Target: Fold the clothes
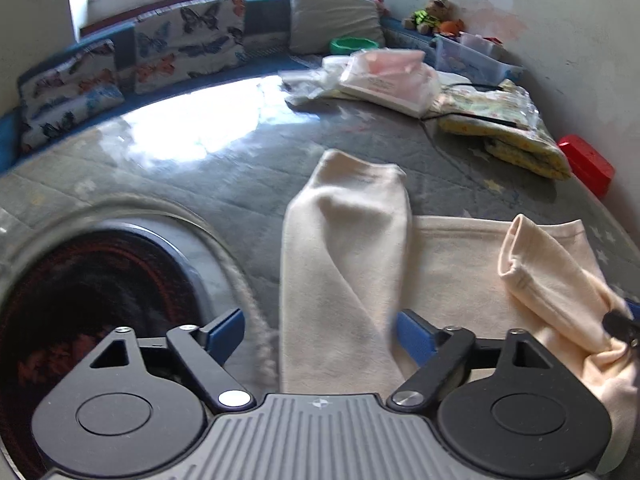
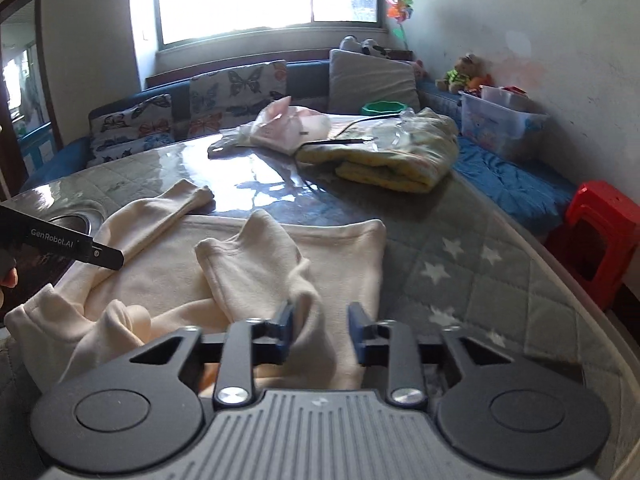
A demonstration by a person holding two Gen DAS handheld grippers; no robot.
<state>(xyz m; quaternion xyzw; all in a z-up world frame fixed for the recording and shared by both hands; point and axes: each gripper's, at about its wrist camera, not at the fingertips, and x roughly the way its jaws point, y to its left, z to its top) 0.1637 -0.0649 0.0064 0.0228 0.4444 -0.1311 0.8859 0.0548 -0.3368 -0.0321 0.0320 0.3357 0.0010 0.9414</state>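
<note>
**Cream top spread on the quilted table, sleeves partly gathered**

While your left gripper (image 1: 320, 334) hangs with its jaws wide apart over one sleeve (image 1: 344, 240), it grips nothing. Your right gripper (image 2: 322, 330) has its jaws parted with the other sleeve (image 2: 256, 256) bunched between them; whether they pinch it you cannot tell. Your cream garment (image 2: 224, 276) lies flat on the grey star-patterned table cover (image 2: 460, 264), near a folded yellow blanket (image 2: 392, 152).

Garment (image 2: 224, 276) on table (image 2: 460, 264), blanket (image 2: 384, 156) behind
</note>
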